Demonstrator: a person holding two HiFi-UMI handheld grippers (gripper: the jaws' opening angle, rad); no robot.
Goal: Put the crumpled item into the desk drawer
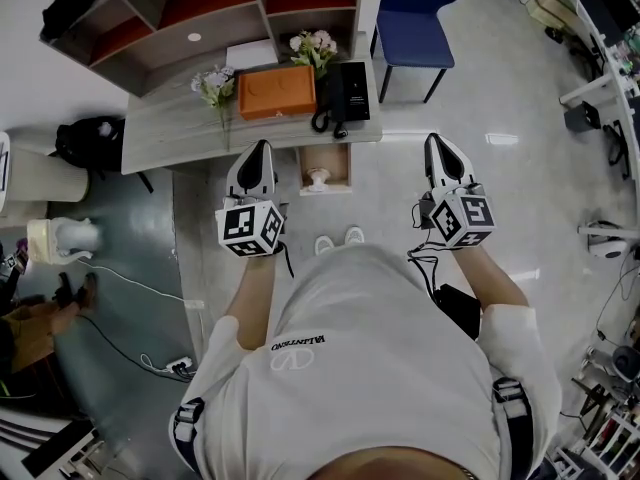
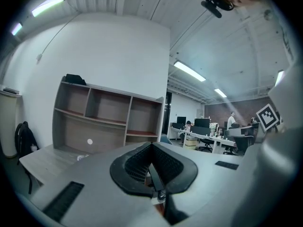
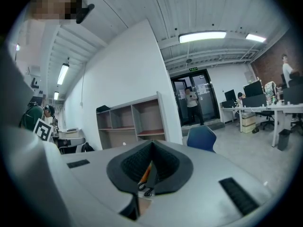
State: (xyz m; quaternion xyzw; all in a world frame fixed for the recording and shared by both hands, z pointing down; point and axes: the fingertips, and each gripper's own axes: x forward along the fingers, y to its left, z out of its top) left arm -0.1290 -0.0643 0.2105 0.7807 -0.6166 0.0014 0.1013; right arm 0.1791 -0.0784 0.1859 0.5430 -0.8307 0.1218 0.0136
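Pale floor below, worktop (image 1: 180,128) ahead — its open drawer (image 1: 346,168) holds a crumpled whitish lump (image 1: 318,179), forward between my grippers, nearer the left gripper (image 1: 262,148) than the right gripper (image 1: 437,140); both sets of fingers clenched, empty.

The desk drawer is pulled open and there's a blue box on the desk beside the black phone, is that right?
Not quite: the box is orange, not blue, as the head view shows. It does sit on the desk beside the black phone, and the drawer is pulled open.
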